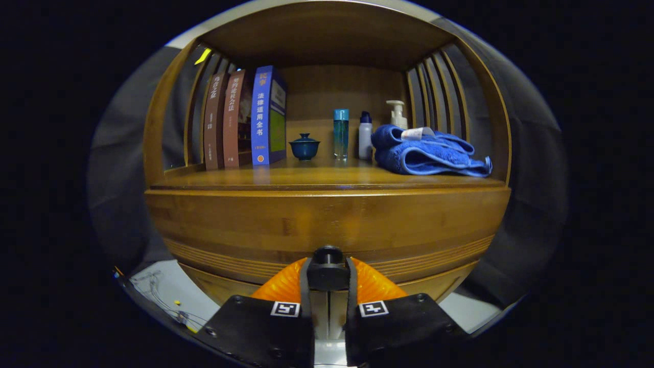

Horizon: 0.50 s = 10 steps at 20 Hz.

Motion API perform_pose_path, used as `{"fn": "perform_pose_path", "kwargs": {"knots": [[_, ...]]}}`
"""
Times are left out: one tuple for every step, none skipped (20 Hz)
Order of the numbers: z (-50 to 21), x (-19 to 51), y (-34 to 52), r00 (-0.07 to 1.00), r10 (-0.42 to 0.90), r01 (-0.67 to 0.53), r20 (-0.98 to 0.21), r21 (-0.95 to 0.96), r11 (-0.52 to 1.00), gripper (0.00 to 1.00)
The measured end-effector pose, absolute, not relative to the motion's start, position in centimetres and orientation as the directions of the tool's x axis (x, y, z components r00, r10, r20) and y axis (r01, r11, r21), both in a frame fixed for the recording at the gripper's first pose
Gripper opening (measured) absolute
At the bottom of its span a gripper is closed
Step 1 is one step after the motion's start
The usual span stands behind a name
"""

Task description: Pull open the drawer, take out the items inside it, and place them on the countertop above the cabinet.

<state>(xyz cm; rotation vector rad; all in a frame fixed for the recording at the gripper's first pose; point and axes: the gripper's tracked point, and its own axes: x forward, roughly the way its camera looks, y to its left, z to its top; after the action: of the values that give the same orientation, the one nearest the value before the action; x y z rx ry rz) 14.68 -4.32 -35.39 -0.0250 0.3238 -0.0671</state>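
Three books [240, 120] stand upright. At their 3 o'clock: lidded cup [304, 146], two bottles [341, 134], folded blue towel [426, 152].

Blue book [267, 115] spine: 法律适用全书. Brown books [223, 120] spines unreadable. Claw [328, 272] fingers clamp drawer knob [327, 254].

Dim, warm light overall. Brightest zone: the table [327, 176], which carries a soft sheen and faint reflections of the books [245, 117] and bottles [341, 134]. Light seems to fall from the front and above; the shelf's underside [327, 30] and back corners sit in shadow. Strong fisheye bending: the drawer front [327, 225] bows outward, side slats [439, 92] curve. Centre sharp; rim softens and darkens into vignette. The tool [327, 276], its fingers closed on the dark drawer knob [327, 254], is slightly blurred, being so near.
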Motion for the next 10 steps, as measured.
{"fn": "perform_pose_path", "kwargs": {"knots": [[-35.4, 14.3, -4.2, 0.944, -0.064, 0.060, -0.323, -0.022, 0.998, 0.28], [-35.4, 13.6, -4.2, 0.943, -0.060, 0.061, -0.327, -0.007, 0.998, 0.28], [-35.2, 12.8, -4.3, 0.942, -0.058, 0.060, -0.330, -0.003, 0.998, 0.28], [-35.1, 11.9, -4.4, 0.942, -0.056, 0.059, -0.331, -0.001, 0.998, 0.27], [-35.1, 11.0, -4.4, 0.943, -0.053, 0.057, -0.327, 0.003, 0.998, 0.27], [-34.9, 9.8, -4.3, 0.945, -0.050, 0.055, -0.325, 0.007, 0.998, 0.27], [-34.8, 8.8, -4.3, 0.946, -0.051, 0.058, -0.320, 0.013, 0.998, 0.27], [-34.6, 7.6, -4.3, 0.948, -0.050, 0.058, -0.315, 0.014, 0.998, 0.27], [-34.5, 6.6, -4.3, 0.948, -0.051, 0.059, -0.314, 0.016, 0.998, 0.27], [-34.4, 5.6, -4.3, 0.950, -0.051, 0.060, -0.308, 0.019, 0.998, 0.27]]}}
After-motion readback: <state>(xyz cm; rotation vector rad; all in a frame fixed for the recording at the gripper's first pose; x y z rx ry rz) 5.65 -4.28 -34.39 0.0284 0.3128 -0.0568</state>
